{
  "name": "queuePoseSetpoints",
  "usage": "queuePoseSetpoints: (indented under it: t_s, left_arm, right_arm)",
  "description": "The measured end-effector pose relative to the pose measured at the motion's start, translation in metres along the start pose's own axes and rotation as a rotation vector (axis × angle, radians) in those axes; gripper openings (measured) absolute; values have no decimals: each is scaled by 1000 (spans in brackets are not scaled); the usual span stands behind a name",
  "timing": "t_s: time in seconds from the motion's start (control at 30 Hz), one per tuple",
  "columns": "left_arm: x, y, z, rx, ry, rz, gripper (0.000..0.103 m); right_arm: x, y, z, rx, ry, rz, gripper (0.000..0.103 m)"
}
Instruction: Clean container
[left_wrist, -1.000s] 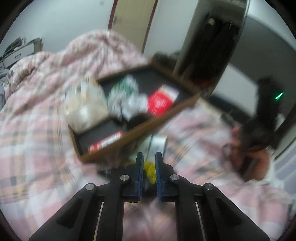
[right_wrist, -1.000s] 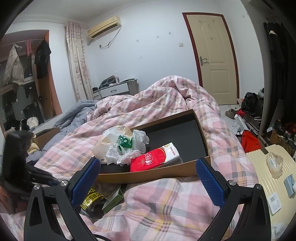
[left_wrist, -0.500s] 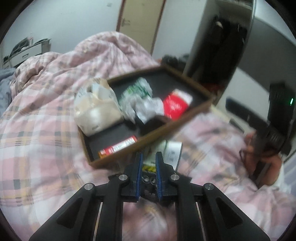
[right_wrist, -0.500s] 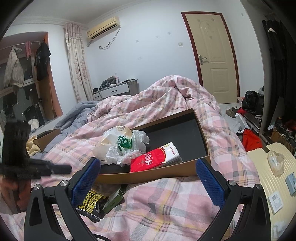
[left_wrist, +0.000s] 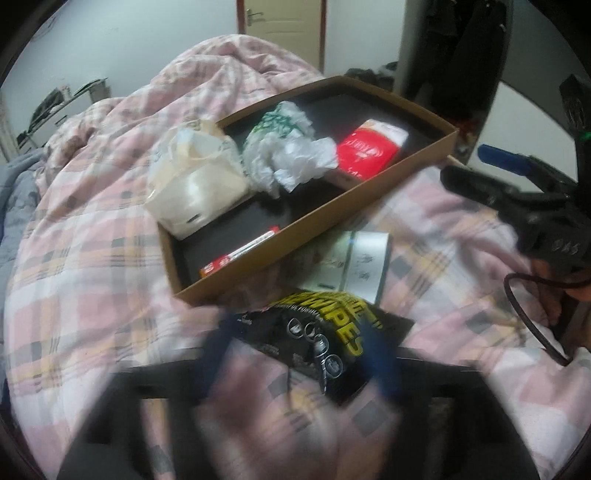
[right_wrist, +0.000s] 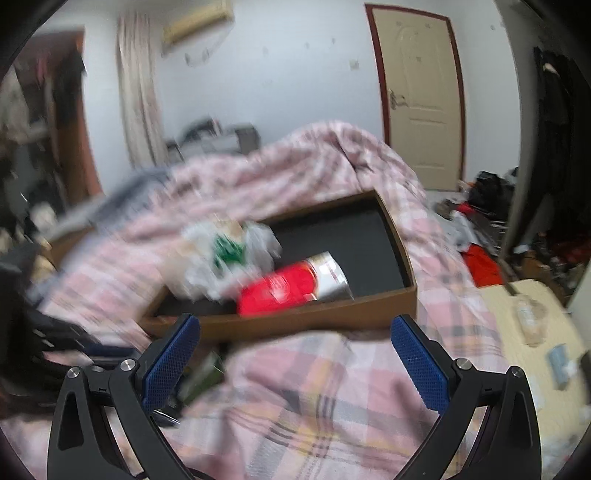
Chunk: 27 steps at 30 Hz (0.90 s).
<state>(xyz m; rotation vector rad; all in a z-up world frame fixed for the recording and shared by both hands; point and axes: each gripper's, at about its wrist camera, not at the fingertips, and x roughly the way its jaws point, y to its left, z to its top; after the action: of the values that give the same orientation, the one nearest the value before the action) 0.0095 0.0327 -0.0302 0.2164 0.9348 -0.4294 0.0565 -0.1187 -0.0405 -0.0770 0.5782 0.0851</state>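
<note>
A brown cardboard box (left_wrist: 314, 218) with a black inside lies tilted on the pink plaid quilt. In it are a cream bag (left_wrist: 195, 184), a crumpled white-and-green plastic bag (left_wrist: 284, 155), a red tissue pack (left_wrist: 365, 147) and a thin red-and-white packet (left_wrist: 240, 254). A black-and-yellow wipes packet (left_wrist: 325, 332) and a white-green carton (left_wrist: 354, 266) lie on the quilt in front of the box. My left gripper (left_wrist: 297, 350) is blurred, its fingers spread wide on either side of the wipes packet. My right gripper (right_wrist: 295, 360) is open and empty just before the box's front wall (right_wrist: 295, 325).
The quilt (right_wrist: 332, 398) is lumpy and rises behind the box. A cream suitcase (right_wrist: 528, 332) with small items stands to the right of the bed. Clothes and bags litter the floor near the door (right_wrist: 421, 96). A hand holds the right gripper's handle (left_wrist: 554, 236).
My left gripper has gone from shut on the wipes packet to open, and the packet now lies on the quilt. The right gripper has swung closer to the box.
</note>
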Motion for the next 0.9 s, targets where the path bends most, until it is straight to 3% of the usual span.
queuePoseSetpoints:
  t_s: [0.1,0.23,0.3,0.37,0.57,0.77,0.9]
  left_arm:
    - [-3,-3,-1,11,-3,-13,82]
    - [8,-8,-3,39,25,-13,80]
    - [13,-7,-3,31,41,-43,69]
    - [14,-6,-3,24,46,-82,45]
    - [-1,-9,-1,31,-11,-50,7]
    - [-33,2,5,-23,-132,-81,4]
    - [-43,6,6,-19,-151,-133,4]
  right_arm:
    - [6,12,-3,-73,64,-112,102]
    - [2,16,-7,-127,70,-171,102]
    - [-2,17,-8,-146,67,-186,102]
    - [-4,18,-9,-159,72,-192,102]
    - [-3,19,-5,-164,80,-192,102]
    - [-2,20,-4,-158,85,-184,102]
    - [1,22,-3,-146,89,-175,102]
